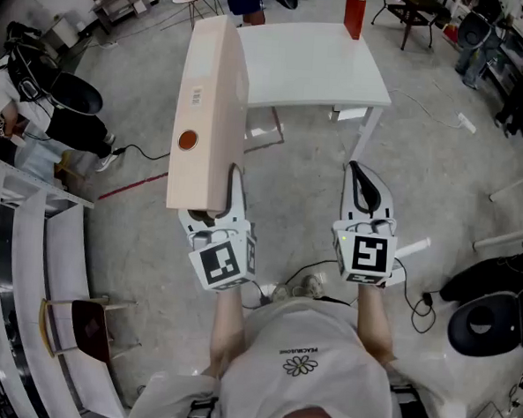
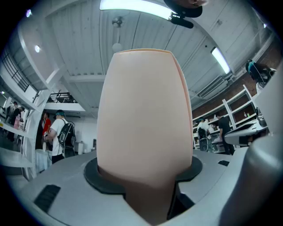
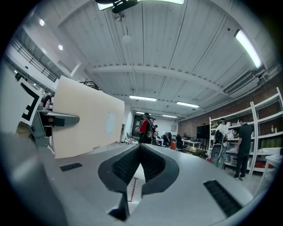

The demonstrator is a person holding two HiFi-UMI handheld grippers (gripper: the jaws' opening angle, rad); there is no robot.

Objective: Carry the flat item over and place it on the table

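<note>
Clamping the lower end of the beige flat box [image 1: 210, 112], left gripper [image 1: 219, 201] holds it on edge above the floor, short of the white table [image 1: 310, 65]; right gripper [image 1: 359, 176] empty, jaws together, alongside.

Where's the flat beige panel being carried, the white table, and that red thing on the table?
flat beige panel [image 1: 210, 112], head view, middle of its visible surface.
white table [image 1: 310, 65], head view, bare middle of the tabletop.
red thing [image 1: 354, 12], head view, its front face.
</note>
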